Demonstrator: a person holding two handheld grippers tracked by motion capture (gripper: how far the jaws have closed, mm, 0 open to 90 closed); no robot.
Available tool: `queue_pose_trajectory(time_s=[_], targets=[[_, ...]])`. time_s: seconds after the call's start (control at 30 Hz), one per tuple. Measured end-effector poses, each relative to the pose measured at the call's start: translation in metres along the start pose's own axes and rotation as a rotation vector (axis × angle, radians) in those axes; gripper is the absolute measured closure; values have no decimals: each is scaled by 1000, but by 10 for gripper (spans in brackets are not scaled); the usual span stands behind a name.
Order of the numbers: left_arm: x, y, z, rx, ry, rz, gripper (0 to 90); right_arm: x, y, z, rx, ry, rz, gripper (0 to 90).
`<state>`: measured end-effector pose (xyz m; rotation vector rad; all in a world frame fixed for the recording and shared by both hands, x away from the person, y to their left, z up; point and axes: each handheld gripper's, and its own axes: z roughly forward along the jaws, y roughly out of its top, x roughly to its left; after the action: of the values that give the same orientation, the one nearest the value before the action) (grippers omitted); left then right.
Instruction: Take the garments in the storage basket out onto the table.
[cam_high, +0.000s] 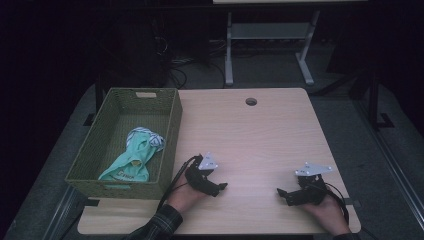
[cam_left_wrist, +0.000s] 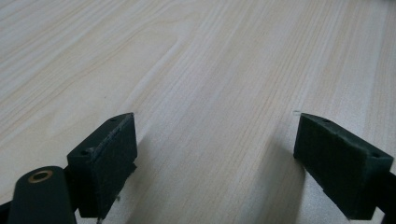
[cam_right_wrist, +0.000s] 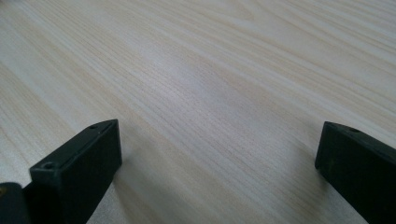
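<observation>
Nearest the person, both hands rested low on the table (cam_high: 260, 130), one at each front corner, each holding a gripper. The left gripper (cam_high: 220, 188) lay just right of the basket's front corner, its jaws pointing inward toward the middle of the table. In the left gripper view the jaws stood wide apart over bare wood, with nothing between the pads (cam_left_wrist: 116, 158). The right gripper (cam_high: 283, 194) lay well apart from it on the other side, pointing back toward the left one. In the right gripper view its jaws were also spread wide with nothing held. This mirrored, grounded pose looked like a resting stance, with the tools parked rather than reaching for anything.

Farther off, at the table's left edge, sat the basket (cam_high: 170, 125), a green woven bin with a handle slot in its far wall. The cloth (cam_high: 134, 157), mint green with a striped part at its far end, lay crumpled inside along the right wall, fully within the rim. It seemed settled there, so the work appeared either done or not begun.

Beyond that, the table held a round cable hole (cam_high: 251, 101) near its far edge.
</observation>
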<state>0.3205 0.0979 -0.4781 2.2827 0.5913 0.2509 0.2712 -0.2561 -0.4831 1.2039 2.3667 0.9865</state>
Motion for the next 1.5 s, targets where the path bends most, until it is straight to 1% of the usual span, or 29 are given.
queue_pose_trajectory(time_s=[0.1,0.13,0.2,0.27,0.43,0.5,0.53,0.57,0.7,0.87,0.93,0.97,1.07,1.1,1.23,1.4,1.47,1.5], targets=[[0,0,0,-1,6,-9,132,0,0,0,-1,0,0,0],[-1,1,0,2,14,-16,132,0,0,0,-1,0,0,0],[-2,3,0,26,17,-19,132,0,0,0,0,1,-1,0],[-1,3,-1,37,13,-12,132,0,0,0,0,2,-1,0],[1,3,-4,48,12,-22,132,0,1,1,-1,4,1,0],[2,2,-4,45,16,-23,132,0,1,1,-1,4,2,0],[3,2,-5,48,15,-29,132,0,1,1,-1,4,1,0],[4,2,-5,47,19,-43,132,0,1,1,-1,4,2,0],[6,2,-7,58,22,-43,132,-1,1,1,0,3,2,0],[7,3,-10,55,17,-46,133,-1,1,1,0,3,2,0],[6,5,-13,38,15,-48,133,-1,1,1,1,3,2,1],[6,5,-13,38,15,-48,133,-1,1,1,1,3,2,1],[7,4,-16,33,9,-55,133,-1,2,1,0,3,1,0],[6,5,-17,20,7,-61,133,-1,2,1,0,3,1,0],[7,5,-19,10,1,-74,133,-1,2,1,1,3,1,0],[8,6,-20,3,-5,-75,133,-1,2,2,-1,2,2,0],[9,6,-21,-8,-11,-88,133,-1,2,2,-1,2,0,0],[9,6,-21,-8,-11,-88,133,-1,2,2,-1,2,0,0]])
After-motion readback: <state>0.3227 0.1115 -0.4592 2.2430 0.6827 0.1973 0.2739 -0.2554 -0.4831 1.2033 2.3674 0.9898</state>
